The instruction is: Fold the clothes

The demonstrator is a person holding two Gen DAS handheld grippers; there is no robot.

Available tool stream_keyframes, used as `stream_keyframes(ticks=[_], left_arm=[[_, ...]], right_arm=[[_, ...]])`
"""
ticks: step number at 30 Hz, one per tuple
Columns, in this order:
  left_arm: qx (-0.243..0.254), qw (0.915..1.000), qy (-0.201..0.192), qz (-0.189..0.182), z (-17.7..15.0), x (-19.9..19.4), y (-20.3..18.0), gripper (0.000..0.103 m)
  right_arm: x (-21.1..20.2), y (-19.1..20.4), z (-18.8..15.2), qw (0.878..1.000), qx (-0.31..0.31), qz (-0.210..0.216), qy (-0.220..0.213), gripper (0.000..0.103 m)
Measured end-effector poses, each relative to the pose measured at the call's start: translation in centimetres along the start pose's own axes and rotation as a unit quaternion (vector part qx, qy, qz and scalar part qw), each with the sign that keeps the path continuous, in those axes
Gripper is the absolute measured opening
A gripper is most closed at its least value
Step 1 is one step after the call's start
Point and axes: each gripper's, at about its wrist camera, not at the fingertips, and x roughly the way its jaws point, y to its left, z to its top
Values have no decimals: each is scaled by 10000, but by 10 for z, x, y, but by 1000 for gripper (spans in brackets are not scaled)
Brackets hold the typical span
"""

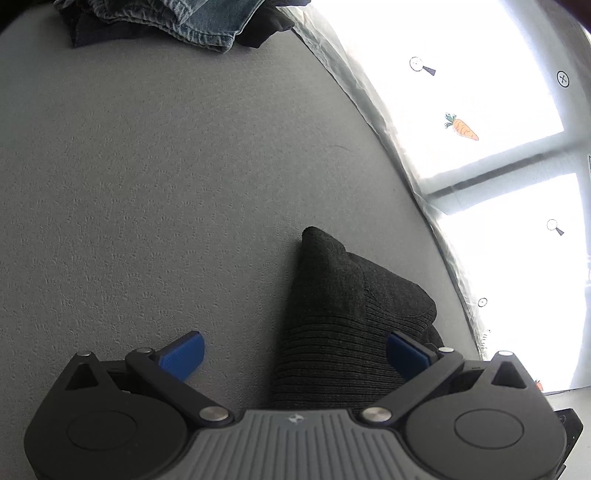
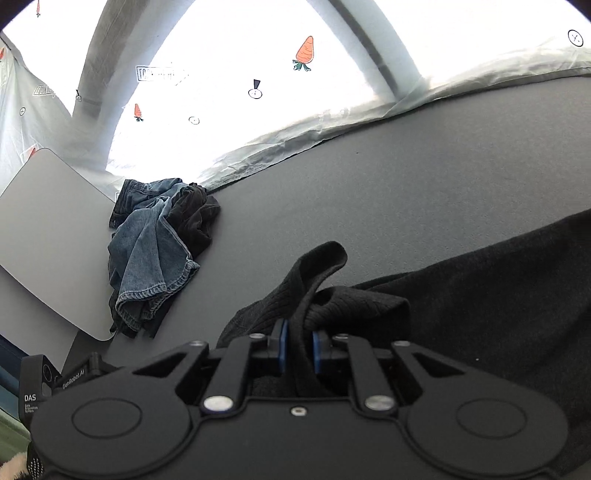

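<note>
A dark ribbed knit garment (image 1: 343,317) lies on the grey table (image 1: 147,184). In the left wrist view its ribbed edge runs between my blue fingers. My left gripper (image 1: 295,354) is open, with its jaws wide apart over that edge. In the right wrist view the same black garment (image 2: 480,295) spreads to the right. My right gripper (image 2: 298,345) is shut on a bunched fold of it (image 2: 314,280), which sticks up past the pads.
A pile of blue denim and dark clothes (image 2: 155,243) lies at the table's left; it also shows at the top of the left wrist view (image 1: 177,22). A grey board (image 2: 48,236) lies beside it. A carrot-print curtain (image 2: 258,74) hangs behind the table.
</note>
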Motion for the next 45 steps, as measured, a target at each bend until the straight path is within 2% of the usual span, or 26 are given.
stream_keyframes(ticks=[4,6,8,11,13,15,16,18,22,24,26,28,34,36,39,41,43,45], left_arm=[[664,9962,-13,559,-9,8,-27,103],[1077,9915,54,723,-17,15,-42,103],[1518,9828,41,1046,-29,22,-57,103],[2237,9619,44,1569,-44,35,-76,103],[2760,9407,41,1971,-56,46,-88,103],[3138,9223,-16,2258,-67,52,-94,103],[3133,9222,-41,2265,-68,53,-95,103],[3118,9237,-28,2227,-66,53,-94,103],[3223,9211,26,2182,-67,48,-90,103],[3254,9202,62,2174,-65,48,-90,103],[3287,9192,106,2164,-63,48,-91,103],[3304,9186,154,2162,-62,48,-91,103],[3337,9170,347,2157,-62,43,-88,103],[3159,9235,374,2143,-61,36,-86,103],[2707,9453,85,1820,-56,19,-86,103],[2452,9557,20,1626,-54,15,-88,103],[2424,9587,95,1482,-57,21,-94,103],[2582,9538,48,1533,-66,29,-99,103]], right_arm=[[-43,3,12,9969,-546,-296,-474,13],[-62,-2,19,9951,-611,-435,-640,13],[-78,-10,26,9928,-643,-643,-780,13],[-89,-31,31,9890,-677,-1081,-747,14],[-84,-46,30,9840,-757,-1543,-481,16],[-69,-60,19,9776,-918,-1891,-125,26],[-61,-67,14,9734,-998,-2063,53,28],[-60,-73,3,9704,-933,-2229,-32,45],[-62,-84,-11,9681,-732,-2390,-172,59],[-64,-89,-14,9661,-680,-2481,-222,76],[-67,-94,-19,9656,-644,-2505,-262,82],[-73,-97,-24,9664,-629,-2469,-338,83],[-87,-95,-48,9578,-839,-2722,-380,96],[-92,-98,-51,9602,-690,-2681,-375,97],[-99,-102,-56,9627,-527,-2628,-369,98],[-102,-102,-59,9637,-470,-2605,-356,100],[-104,-101,-64,9634,-511,-2607,-360,101],[-103,-98,-69,9598,-762,-2692,-239,101]])
